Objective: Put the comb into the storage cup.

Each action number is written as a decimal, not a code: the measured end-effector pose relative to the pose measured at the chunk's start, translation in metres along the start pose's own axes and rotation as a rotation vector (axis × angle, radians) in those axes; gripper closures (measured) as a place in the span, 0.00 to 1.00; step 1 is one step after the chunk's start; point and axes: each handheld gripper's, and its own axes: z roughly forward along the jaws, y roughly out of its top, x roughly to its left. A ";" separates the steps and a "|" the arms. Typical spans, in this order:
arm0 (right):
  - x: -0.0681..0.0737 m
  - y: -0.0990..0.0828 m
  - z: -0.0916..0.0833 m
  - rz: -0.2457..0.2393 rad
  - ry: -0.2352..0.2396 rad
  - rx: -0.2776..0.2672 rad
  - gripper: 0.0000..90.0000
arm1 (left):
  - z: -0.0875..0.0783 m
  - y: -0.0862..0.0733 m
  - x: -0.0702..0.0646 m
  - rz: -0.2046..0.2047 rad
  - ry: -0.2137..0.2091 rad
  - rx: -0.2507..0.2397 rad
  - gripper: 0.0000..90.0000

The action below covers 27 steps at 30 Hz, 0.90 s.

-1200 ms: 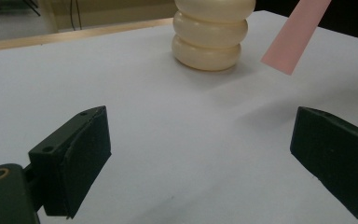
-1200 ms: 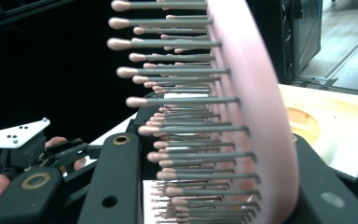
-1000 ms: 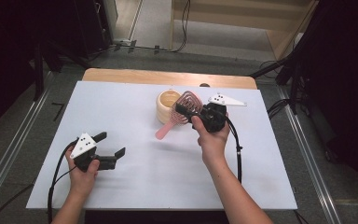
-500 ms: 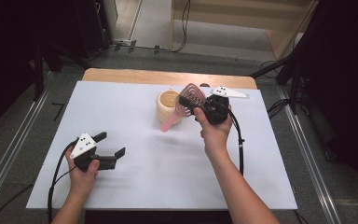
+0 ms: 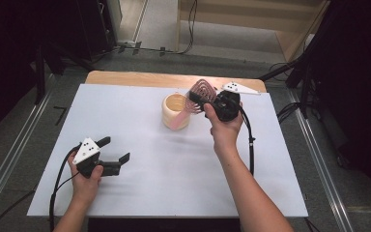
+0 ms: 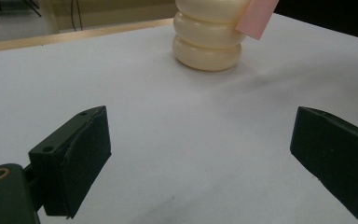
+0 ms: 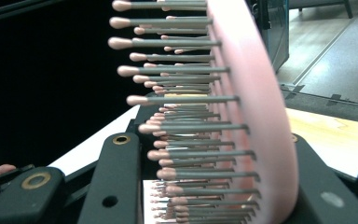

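Note:
A pink hairbrush (image 5: 196, 96) is held by its bristled head in my right gripper (image 5: 204, 98), which is shut on it at the back middle of the table. Its handle slants down across the front of a cream ribbed cup (image 5: 175, 111). Up close, the brush head (image 7: 256, 116) stands edge-on between the jaws, bristles pointing left. My left gripper (image 5: 112, 155) rests open near the front left, nothing between its fingers (image 6: 72, 161). Ahead of it stands the cup (image 6: 208, 39), with the pink handle tip (image 6: 257, 16) at its right side.
The white table top (image 5: 164, 159) has a wooden strip (image 5: 140, 77) along its far edge. Cables trail from both grippers toward the front. Dark floor and metal rails lie to either side of the table.
My right gripper has lifted and tilted the brush, so its head rose toward the back and its handle swung in over the cup. The left gripper has stayed put.

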 end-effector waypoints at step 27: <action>-0.003 0.033 -0.007 0.023 0.009 -0.073 0.67 | 0.001 0.000 0.000 0.000 0.006 0.002 0.06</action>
